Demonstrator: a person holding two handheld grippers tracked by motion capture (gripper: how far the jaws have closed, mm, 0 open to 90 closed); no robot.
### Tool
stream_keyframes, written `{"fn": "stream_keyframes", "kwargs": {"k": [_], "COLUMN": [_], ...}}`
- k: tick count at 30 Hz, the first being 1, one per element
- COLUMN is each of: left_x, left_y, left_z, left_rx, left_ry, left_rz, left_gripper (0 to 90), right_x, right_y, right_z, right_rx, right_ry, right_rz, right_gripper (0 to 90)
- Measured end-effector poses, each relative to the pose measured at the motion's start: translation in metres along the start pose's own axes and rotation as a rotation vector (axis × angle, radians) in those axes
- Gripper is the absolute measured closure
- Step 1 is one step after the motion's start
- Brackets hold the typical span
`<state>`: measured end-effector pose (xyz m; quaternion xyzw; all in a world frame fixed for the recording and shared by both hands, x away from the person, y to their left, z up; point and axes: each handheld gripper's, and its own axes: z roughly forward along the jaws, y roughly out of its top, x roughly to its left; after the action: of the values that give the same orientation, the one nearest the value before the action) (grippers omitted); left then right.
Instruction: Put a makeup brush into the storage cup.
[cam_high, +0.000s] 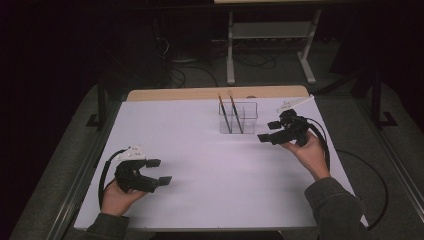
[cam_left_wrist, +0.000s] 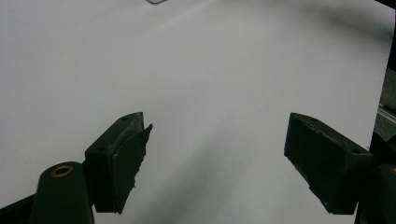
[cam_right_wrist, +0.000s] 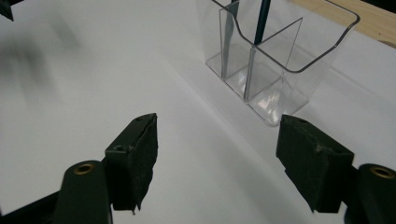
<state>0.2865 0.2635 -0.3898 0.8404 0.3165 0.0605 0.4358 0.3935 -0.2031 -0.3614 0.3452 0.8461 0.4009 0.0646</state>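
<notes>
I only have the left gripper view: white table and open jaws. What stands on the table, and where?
Observer: A clear holder stands at the far middle of the white table.
Operator: Anything in it?
Observer: Two pencils lean inside, one per compartment.
Operator: Where is the other gripper?
Observer: The right gripper hangs just right of the holder, jaws open, holding nothing.
</notes>
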Motion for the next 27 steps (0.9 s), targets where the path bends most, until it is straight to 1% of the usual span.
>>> {"fn": "stream_keyframes", "kwargs": {"k": [1,2,3,4,5,7,8,9,10,11,12,13,17,22,23,24,26,27], "left_x": [0.0,0.0,0.0,0.0,0.0,0.0,0.0,0.0,0.0,0.001,0.001,0.001,0.002,0.001,0.001,0.001,0.001,0.002], "left_y": [0.0,0.0,0.0,0.0,0.0,0.0,0.0,0.0,0.0,0.0,0.0,-0.001,-0.001,-0.001,-0.001,-0.001,-0.001,-0.001], "left_z": [0.0,0.0,0.0,0.0,0.0,0.0,0.0,0.0,0.0,0.001,0.001,0.001,0.001,0.0,0.001,0.001,0.001,0.001], "left_rx": [0.001,-0.001,-0.001,-0.002,-0.003,-0.003,-0.004,-0.004,-0.004,-0.002,-0.002,-0.001,0.004,0.001,0.001,0.002,0.005,0.006], "left_ry": [0.001,0.002,0.002,0.002,0.002,0.002,0.003,0.003,0.004,0.005,0.006,0.007,0.01,0.013,0.013,0.014,0.018,0.02], "left_rz": [0.0,-0.002,-0.002,-0.002,-0.002,-0.002,-0.003,-0.003,-0.003,-0.003,0.001,-0.006,0.0,-0.006,-0.007,-0.005,-0.003,0.0], "left_gripper": [20.2,20.2,20.2,20.2,20.2,20.2,20.2,20.2,20.2,20.2,20.2,20.1,19.8,19.8,19.8,19.7,18.8,18.6], "right_x": [0.0,0.0,0.001,0.001,0.002,0.002,0.003,0.003,0.004,0.004,0.006,0.005,0.006,0.008,0.009,0.01,0.01,0.011], "right_y": [0.0,-0.001,-0.002,-0.003,-0.004,-0.005,-0.006,-0.006,-0.006,-0.007,-0.007,-0.008,-0.009,-0.01,-0.01,-0.011,-0.013,-0.014], "right_z": [0.0,-0.001,-0.001,-0.001,-0.001,-0.001,-0.001,-0.001,-0.002,-0.001,-0.002,-0.002,-0.003,-0.006,-0.007,-0.007,-0.007,-0.008], "right_rx": [0.004,0.001,0.003,0.001,0.005,0.0,0.001,-0.003,-0.002,-0.005,-0.003,-0.007,-0.01,-0.016,-0.02,-0.014,-0.022,-0.016], "right_ry": [0.003,0.002,0.003,0.006,0.006,0.007,0.007,0.007,0.009,0.006,0.011,0.012,0.013,0.017,0.015,0.015,0.017,0.017], "right_rz": [0.005,-0.008,0.001,-0.003,0.009,-0.002,0.002,-0.011,0.0,-0.009,0.0,-0.015,-0.015,-0.006,-0.014,0.004,-0.007,0.005], "right_gripper": [28.3,28.3,28.3,28.3,28.3,28.0,27.9,27.8,27.7,27.6,27.6,27.5,26.8,26.6,26.6,26.6,26.5,26.5]}}
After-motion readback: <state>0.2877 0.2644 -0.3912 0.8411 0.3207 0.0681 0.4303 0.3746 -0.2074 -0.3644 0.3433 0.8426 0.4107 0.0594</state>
